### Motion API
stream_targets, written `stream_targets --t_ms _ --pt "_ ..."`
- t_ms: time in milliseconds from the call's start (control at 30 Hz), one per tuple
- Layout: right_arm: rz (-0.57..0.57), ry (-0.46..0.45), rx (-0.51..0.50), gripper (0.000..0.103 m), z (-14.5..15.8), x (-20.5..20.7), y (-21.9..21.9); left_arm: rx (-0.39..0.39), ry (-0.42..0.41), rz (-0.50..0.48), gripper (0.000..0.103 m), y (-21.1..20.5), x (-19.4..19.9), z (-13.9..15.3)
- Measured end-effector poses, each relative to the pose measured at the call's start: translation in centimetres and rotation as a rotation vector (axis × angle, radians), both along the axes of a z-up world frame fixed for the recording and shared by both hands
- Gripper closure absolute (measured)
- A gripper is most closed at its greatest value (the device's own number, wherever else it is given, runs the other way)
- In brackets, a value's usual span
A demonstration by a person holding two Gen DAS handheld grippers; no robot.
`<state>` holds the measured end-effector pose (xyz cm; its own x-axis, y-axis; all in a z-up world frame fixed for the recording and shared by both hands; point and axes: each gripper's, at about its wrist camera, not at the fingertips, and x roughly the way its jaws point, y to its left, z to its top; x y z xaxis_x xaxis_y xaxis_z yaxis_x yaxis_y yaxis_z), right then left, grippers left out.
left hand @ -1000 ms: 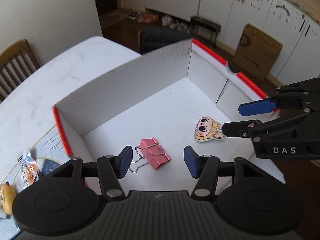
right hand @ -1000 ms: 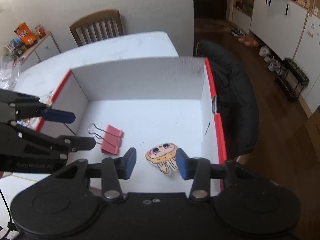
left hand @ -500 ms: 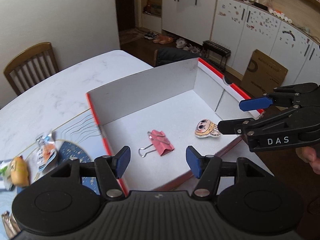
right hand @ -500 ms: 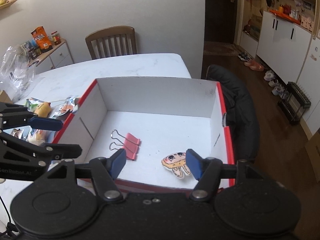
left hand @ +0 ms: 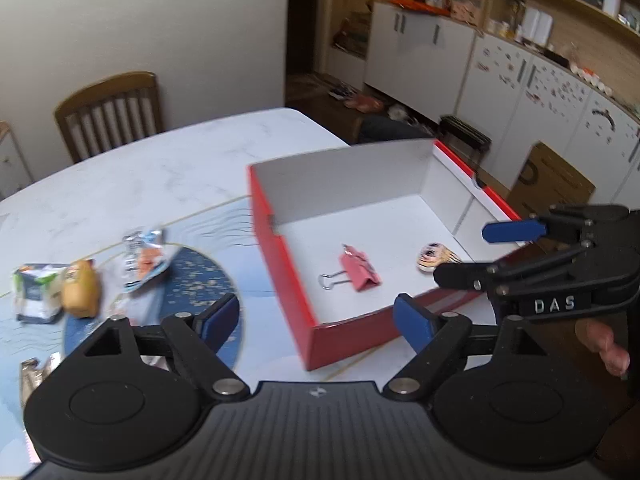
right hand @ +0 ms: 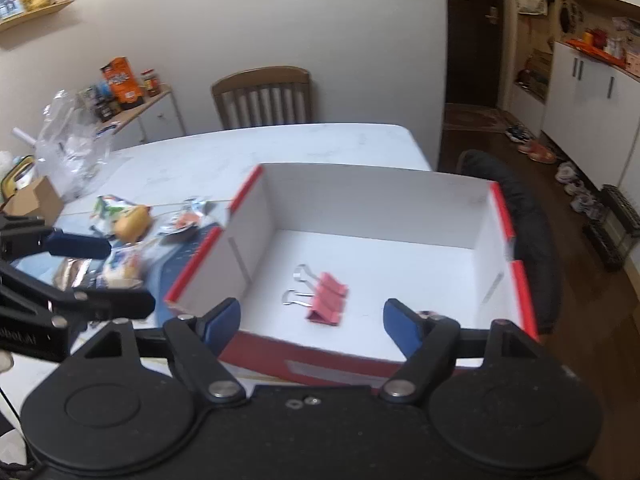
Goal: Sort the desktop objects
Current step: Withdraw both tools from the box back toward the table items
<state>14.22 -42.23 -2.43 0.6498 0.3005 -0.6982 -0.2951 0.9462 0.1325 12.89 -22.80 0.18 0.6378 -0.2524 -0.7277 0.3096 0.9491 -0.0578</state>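
A red box [left hand: 352, 336] with a white inside stands on the table; it also shows in the right wrist view [right hand: 304, 360]. In it lie a pink binder clip [left hand: 360, 270] [right hand: 326, 298] and a cartoon-face charm [left hand: 434, 256], which the right finger mostly hides in the right wrist view. My left gripper [left hand: 316, 318] is open and empty, above the box's near left corner. My right gripper [right hand: 312, 320] is open and empty, above the box's near wall. Each gripper shows in the other's view.
Snack packets [left hand: 144, 256] [right hand: 188, 220] and a yellow bun-like item [left hand: 80, 288] lie on a blue mat [left hand: 192, 280] left of the box. A wooden chair [right hand: 262, 96] stands at the table's far side. A dark chair [right hand: 520, 208] stands right of the box.
Both grippers have pulled back and up out of the box, both open and empty throughout. The clip and the charm stay where they lay.
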Motion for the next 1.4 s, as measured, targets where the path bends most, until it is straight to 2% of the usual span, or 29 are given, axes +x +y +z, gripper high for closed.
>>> stream_targets --t_ms 133,200,267,600,1067,1300,1400 --pt "0.033 -0.010 0.012 0.019 0.3 -0.2 1.8 -0.010 -0.027 0.044 0.014 2.4 -0.9 0.6" --pt "0.048 -0.026 0.012 0.016 0.5 -0.4 2.8 -0.013 -0.036 0.066 0.004 3.7 -1.4 0.7" --pt "0.063 -0.045 0.004 0.013 0.7 -0.6 3.8 -0.014 -0.048 0.085 0.001 5.0 -1.8 0.7" --pt "0.053 -0.080 -0.019 0.004 0.7 -0.8 9.7 -0.054 -0.069 0.138 0.000 12.6 -3.0 -0.4" --pt "0.034 -0.062 -0.045 0.004 -1.1 -0.3 19.4 0.000 -0.076 0.160 0.000 23.3 -5.2 -4.1" --pt "0.029 -0.056 -0.085 0.004 -2.4 0.1 23.5 0.038 -0.043 0.175 0.000 27.1 -6.0 -6.5" --pt "0.018 -0.050 -0.100 0.005 -3.0 0.4 24.8 0.024 -0.038 0.185 0.000 28.6 -6.5 -7.4"
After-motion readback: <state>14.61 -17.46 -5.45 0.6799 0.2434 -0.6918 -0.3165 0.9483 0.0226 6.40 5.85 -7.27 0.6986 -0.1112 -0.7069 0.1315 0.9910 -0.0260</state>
